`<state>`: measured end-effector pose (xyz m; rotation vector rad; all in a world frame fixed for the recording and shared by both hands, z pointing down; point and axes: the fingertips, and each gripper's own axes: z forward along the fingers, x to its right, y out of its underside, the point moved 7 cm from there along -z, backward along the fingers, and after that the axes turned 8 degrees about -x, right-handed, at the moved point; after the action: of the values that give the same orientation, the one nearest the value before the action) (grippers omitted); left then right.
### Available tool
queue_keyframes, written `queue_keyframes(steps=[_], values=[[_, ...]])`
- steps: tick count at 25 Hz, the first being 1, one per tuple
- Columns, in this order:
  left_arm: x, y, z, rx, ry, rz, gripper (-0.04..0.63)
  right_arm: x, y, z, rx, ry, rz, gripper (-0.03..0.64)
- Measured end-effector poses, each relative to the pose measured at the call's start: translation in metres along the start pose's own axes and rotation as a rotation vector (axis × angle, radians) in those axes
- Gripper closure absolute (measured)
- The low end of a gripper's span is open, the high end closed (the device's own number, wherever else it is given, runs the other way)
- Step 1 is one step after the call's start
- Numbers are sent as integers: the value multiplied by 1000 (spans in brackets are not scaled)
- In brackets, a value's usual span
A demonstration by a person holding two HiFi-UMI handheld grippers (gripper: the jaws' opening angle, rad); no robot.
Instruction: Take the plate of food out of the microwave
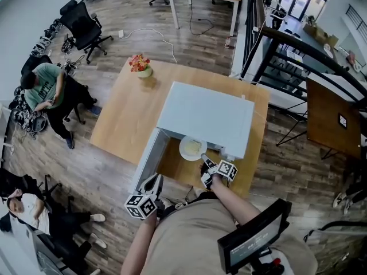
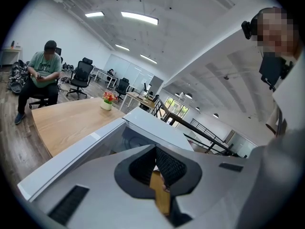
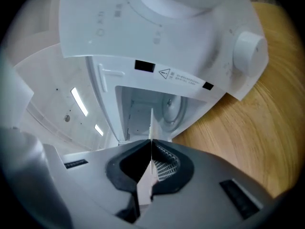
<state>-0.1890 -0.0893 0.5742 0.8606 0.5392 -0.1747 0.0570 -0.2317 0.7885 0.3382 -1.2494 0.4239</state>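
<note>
The white microwave (image 1: 206,116) stands on a wooden table (image 1: 123,113) with its door (image 1: 146,159) swung open to the left. A white plate (image 1: 187,151) with pale yellow food (image 1: 194,146) sits at the mouth of the cavity. My right gripper (image 1: 204,160) is shut on the plate's near rim. In the right gripper view that rim (image 3: 151,123) shows edge-on, pinched in the right gripper (image 3: 151,144), with the open cavity (image 3: 143,111) beyond. My left gripper (image 1: 156,182) hovers by the door's outer end. Seen in its own view, the left gripper (image 2: 155,151) is shut and holds nothing.
A small vase of flowers (image 1: 140,66) stands at the table's far left corner. Two people (image 1: 43,87) sit at the left among office chairs (image 1: 86,27). A black stair railing (image 1: 287,56) and a dark table (image 1: 332,116) lie to the right. The microwave's knob (image 3: 250,49) faces me.
</note>
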Motion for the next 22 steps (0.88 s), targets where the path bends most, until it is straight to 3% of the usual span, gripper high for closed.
queue_keyframes(steps=[8,14,22], values=[[13,5,4,21,31,-35,592,-11,17,-31,-67,4,2,604],[32,7,11,22,71,-11,592,-23,31,-51,-109,9,-11,604],[33,20,23,13,146,-13,592,-38,42,-71,-103,8,-57,604]])
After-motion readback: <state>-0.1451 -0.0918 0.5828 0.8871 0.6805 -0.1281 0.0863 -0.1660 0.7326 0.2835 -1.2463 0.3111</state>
